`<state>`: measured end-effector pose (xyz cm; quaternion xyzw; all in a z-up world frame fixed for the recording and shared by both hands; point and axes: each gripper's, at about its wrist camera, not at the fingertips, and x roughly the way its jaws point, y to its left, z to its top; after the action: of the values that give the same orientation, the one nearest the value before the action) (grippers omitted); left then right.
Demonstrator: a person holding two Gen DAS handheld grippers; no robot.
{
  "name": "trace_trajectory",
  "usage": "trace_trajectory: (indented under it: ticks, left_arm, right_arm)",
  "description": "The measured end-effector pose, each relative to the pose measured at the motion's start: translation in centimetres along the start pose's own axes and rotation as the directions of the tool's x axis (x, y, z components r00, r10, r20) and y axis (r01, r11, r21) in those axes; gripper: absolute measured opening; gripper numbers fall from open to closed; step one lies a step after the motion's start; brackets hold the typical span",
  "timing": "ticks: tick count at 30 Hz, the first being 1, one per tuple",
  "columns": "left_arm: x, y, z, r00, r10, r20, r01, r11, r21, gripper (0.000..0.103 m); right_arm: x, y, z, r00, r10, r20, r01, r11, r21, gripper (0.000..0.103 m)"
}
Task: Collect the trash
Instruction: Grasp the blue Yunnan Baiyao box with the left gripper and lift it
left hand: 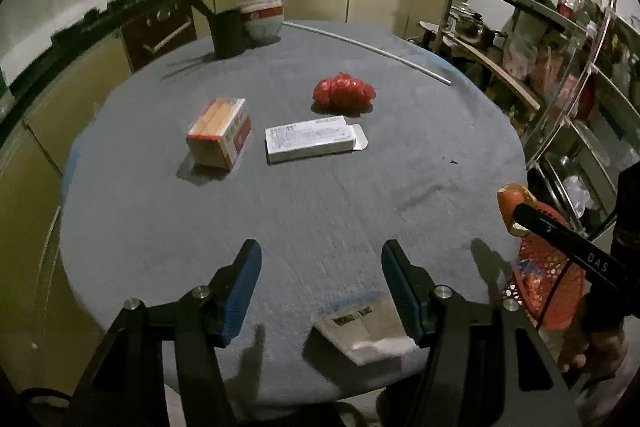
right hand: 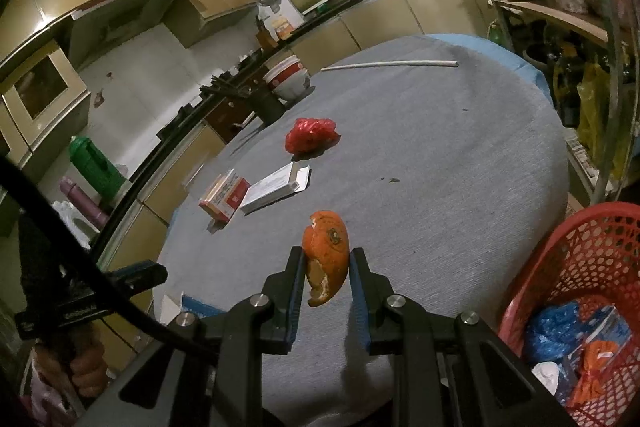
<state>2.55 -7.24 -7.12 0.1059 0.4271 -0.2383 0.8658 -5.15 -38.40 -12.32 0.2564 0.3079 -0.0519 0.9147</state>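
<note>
My left gripper (left hand: 322, 267) stands open low over the near edge of the grey round table (left hand: 320, 207). A small flat grey-and-white packet (left hand: 364, 331) lies on the cloth under it, close to the right finger, and the pads do not touch it. My right gripper (right hand: 326, 253) is shut on a curled piece of orange peel (right hand: 328, 243), held above the table beside the red mesh basket (right hand: 580, 267). Farther out lie a crumpled red plastic bag (left hand: 344, 93), a white carton (left hand: 312, 143) with an open flap and an orange-red box (left hand: 220, 137).
The basket holds blue plastic, more peel and wrappers (right hand: 580, 347). At the table's far side stand a black chopstick holder (left hand: 228, 33), a bowl (left hand: 262, 19) and a long white rod (left hand: 372, 51). Metal shelves (left hand: 560, 67) crowd the right; kitchen cabinets (left hand: 80, 87) line the left.
</note>
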Motion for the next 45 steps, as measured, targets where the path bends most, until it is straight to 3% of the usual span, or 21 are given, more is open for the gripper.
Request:
trace_trajectory:
  ticks: [9,15,17,27,35,45]
  left_arm:
    - [-0.8,-0.4,0.0,1.000,0.007,0.022,-0.007,0.999,0.032,0.065]
    - [-1.3,-0.2,-1.0,0.996,-0.087,0.023,0.086,0.995,0.047,0.069]
    - [-1.4,0.0,-1.8,0.993,-0.115,0.020,0.114,0.993,0.040,0.077]
    - [-1.1,0.5,-4.9,0.982,-0.188,0.010,0.188,0.981,-0.049,0.078]
    - [0.0,-1.7,-5.2,0.979,-0.199,-0.034,0.199,0.980,-0.023,0.078]
    - [2.6,-1.6,-4.6,0.993,-0.119,-0.025,0.116,0.990,-0.079,0.078]
  right_arm:
    - [0.5,1.0,-0.2,1.000,0.013,-0.014,-0.013,1.000,-0.017,0.024]
    - [1.1,2.1,-0.5,0.999,0.028,-0.036,-0.030,0.999,-0.038,0.024]
    - [1.2,2.4,-0.7,0.998,0.034,-0.044,-0.036,0.998,-0.042,0.024]
    - [2.2,2.9,-1.4,0.996,0.045,-0.074,-0.049,0.997,-0.051,0.024]
    - [2.5,3.0,-1.6,0.995,0.055,-0.084,-0.060,0.997,-0.047,0.024]
    - [3.5,3.3,-2.4,0.991,0.075,-0.112,-0.081,0.996,-0.049,0.024]
